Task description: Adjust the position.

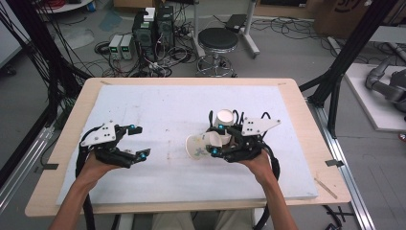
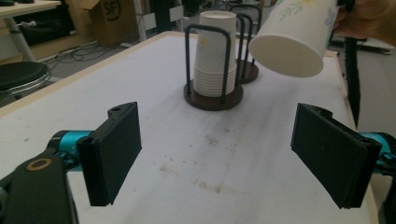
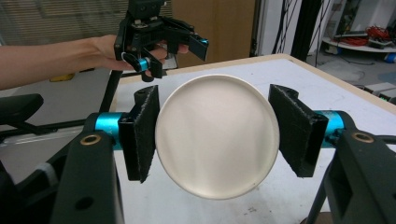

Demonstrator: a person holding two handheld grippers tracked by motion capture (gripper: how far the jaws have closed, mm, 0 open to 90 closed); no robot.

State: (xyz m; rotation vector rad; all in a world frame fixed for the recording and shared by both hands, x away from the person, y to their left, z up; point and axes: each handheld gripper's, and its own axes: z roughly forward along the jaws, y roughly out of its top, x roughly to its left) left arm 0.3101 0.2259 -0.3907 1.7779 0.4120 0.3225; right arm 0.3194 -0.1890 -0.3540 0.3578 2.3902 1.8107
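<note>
White table [image 1: 143, 100]: right hand-held gripper [image 1: 221, 142] clamps tilted paper cup [image 1: 201, 146]; left hand-held gripper [image 1: 138, 142] agape.

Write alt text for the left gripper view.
The left gripper has its two black jaws wide open above a white table. Ahead, paper cups are stacked in a wire holder, and a tilted floral cup is held at upper right.

White paper cup [image 1: 200, 146] with floral print, tipped sideways above the table, bottom facing left.
</note>
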